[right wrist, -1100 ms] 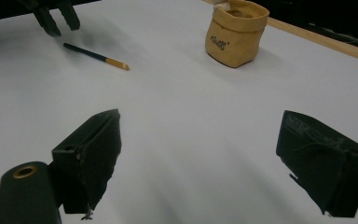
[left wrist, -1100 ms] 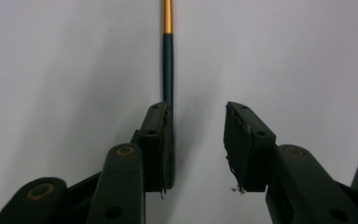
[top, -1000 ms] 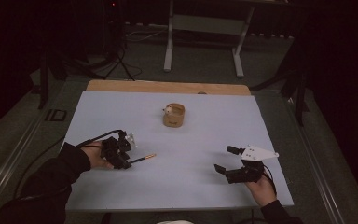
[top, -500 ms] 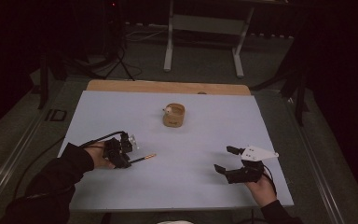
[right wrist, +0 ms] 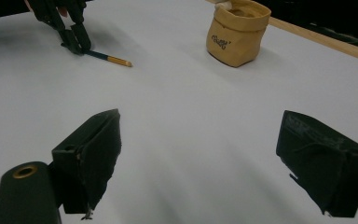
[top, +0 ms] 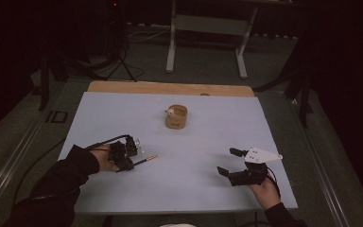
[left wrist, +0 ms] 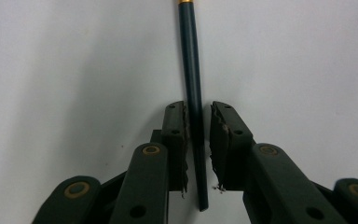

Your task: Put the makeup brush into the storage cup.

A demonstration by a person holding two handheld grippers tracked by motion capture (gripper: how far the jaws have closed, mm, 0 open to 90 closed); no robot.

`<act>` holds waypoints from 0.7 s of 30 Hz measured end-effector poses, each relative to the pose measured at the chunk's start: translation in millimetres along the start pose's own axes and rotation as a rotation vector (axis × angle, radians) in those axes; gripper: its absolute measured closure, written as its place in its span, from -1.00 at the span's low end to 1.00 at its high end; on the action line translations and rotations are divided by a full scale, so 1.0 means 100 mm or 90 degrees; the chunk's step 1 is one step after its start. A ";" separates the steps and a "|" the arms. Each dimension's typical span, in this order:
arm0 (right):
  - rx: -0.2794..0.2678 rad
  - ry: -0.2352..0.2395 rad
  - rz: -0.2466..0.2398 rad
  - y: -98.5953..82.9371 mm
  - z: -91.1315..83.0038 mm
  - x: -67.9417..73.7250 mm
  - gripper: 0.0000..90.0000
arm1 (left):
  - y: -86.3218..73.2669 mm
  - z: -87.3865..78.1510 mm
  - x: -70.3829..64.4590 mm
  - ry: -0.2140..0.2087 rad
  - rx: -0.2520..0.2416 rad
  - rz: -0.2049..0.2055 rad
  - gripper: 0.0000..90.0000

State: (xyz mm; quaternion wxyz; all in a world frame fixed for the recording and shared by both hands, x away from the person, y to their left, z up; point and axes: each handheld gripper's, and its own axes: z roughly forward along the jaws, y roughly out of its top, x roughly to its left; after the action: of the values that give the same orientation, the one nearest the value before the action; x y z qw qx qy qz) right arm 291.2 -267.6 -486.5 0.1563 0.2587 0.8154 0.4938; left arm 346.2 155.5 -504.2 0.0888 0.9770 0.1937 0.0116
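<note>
A dark pencil (top: pixel 146 158) with a gold band lies on the pale table (top: pixel 194 198) at the left, and its gold end points right. My left gripper (top: pixel 124 164) is shut on its dark end. In the left gripper view the pencil (left wrist: pixel 191 70) runs up between the two pads of the left gripper (left wrist: pixel 196 109). At the front right my right gripper (top: pixel 227 161) is held open, with nothing between its fingers. The right gripper view looks past the right gripper (right wrist: pixel 198 135) to the pencil (right wrist: pixel 107 58) and the left gripper (right wrist: pixel 77 44) at upper left.
A small tan pouch (top: pixel 176 118) stands upright at the table's middle back with something white (top: pixel 170 112) at its rim; it is also in the right gripper view (right wrist: pixel 235 32). A wooden strip (top: pixel 170 88) borders the far edge. A metal stand (top: pixel 205 28) is on the floor beyond.
Hardly anything has moved. The left gripper stays at the pencil's dark end and the right gripper holds its place, open.
</note>
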 end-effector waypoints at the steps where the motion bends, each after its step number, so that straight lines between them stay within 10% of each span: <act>1: 0.000 0.000 0.000 0.00 0.00 0.00 -0.69 | 0.00 0.00 0.00 -0.003 0.002 -0.003 0.71; 12: -0.001 -0.001 0.000 0.00 0.00 0.00 -0.69 | 0.08 -0.01 -0.09 0.034 0.044 0.012 0.89; 21: -0.001 -0.001 0.001 0.00 0.00 0.00 -0.69 | 0.10 -0.20 -0.13 0.043 -0.012 -0.028 0.89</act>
State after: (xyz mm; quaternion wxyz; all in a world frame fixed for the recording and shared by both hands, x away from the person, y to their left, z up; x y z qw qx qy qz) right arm 291.2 -267.3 -486.3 0.1564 0.2595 0.8146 0.4946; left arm 336.5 144.6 -482.6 0.0916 0.9706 0.2182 0.0447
